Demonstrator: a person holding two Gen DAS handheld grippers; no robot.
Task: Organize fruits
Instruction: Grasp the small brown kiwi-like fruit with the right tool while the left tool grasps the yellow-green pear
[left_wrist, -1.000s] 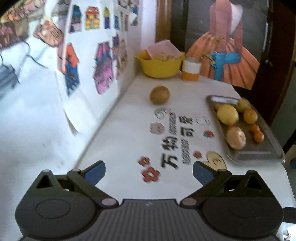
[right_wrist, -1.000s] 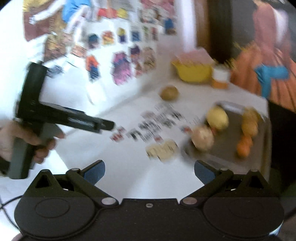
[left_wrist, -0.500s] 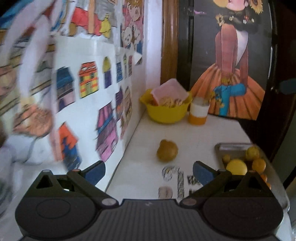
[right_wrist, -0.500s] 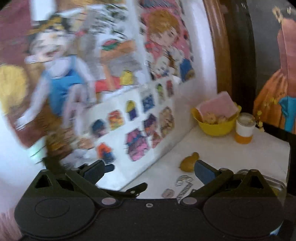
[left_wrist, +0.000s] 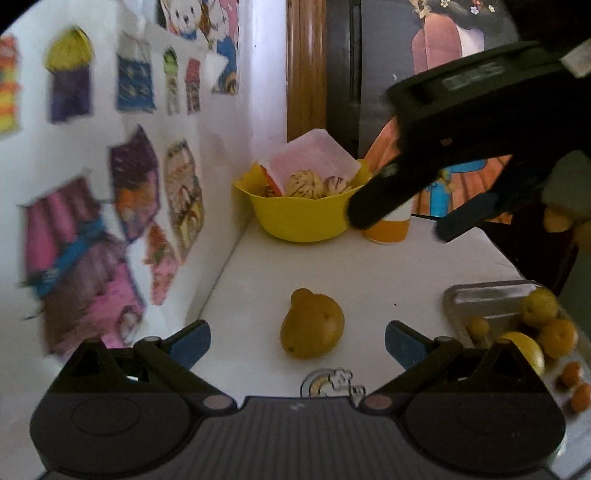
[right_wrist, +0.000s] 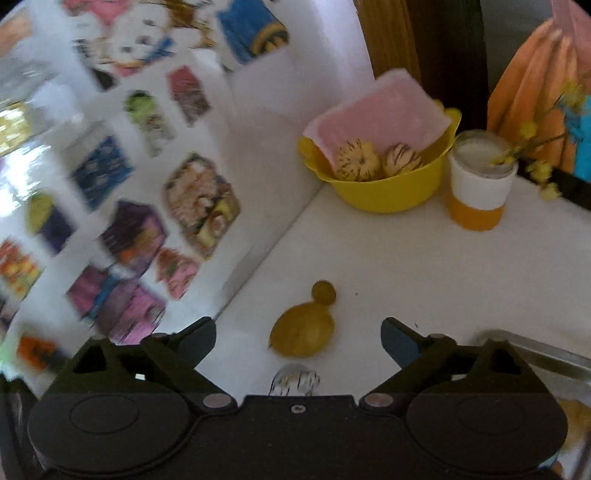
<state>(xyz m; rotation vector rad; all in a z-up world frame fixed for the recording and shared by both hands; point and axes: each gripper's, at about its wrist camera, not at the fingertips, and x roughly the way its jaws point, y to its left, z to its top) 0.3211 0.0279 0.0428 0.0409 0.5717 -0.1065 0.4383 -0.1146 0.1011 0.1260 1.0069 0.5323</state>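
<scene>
- Left wrist view: my left gripper (left_wrist: 297, 338) has its fingers spread wide, nothing between the pads. The brown-yellow pear-shaped fruit (left_wrist: 312, 326) lies on the white table (left_wrist: 369, 269) right in the gap, at 12 o'clock from me, touching neither finger.
- Same view: my right gripper (left_wrist: 399, 221) comes in from 2 o'clock, up in the air above the table, fingers apart and empty, its tips in front of the orange-and-white cup (left_wrist: 388, 230).
- Yellow bowl (left_wrist: 295, 218) sits at the far end, 12 o'clock, against the wall, with a pink lid (left_wrist: 310, 158) leaning in it and striped round fruits (left_wrist: 304, 184) inside.
- Metal tray (left_wrist: 476, 299) at 3 o'clock holds yellow and orange fruits (left_wrist: 539, 306); two small orange ones (left_wrist: 576, 384) lie at its near end.
- Right wrist view: right gripper (right_wrist: 297, 339) spread open, holding nothing. The pear-shaped fruit (right_wrist: 303, 332) lies between the fingertips at 12 o'clock, clear of both.
- Bowl (right_wrist: 384, 188) at 1 o'clock, cup (right_wrist: 476, 184) just beside it on the right; tray (right_wrist: 546, 354) rim shows at 3 o'clock.
- Sticker-covered wall (right_wrist: 147, 184) runs along 9 to 11 o'clock; it's motion-blurred.
</scene>
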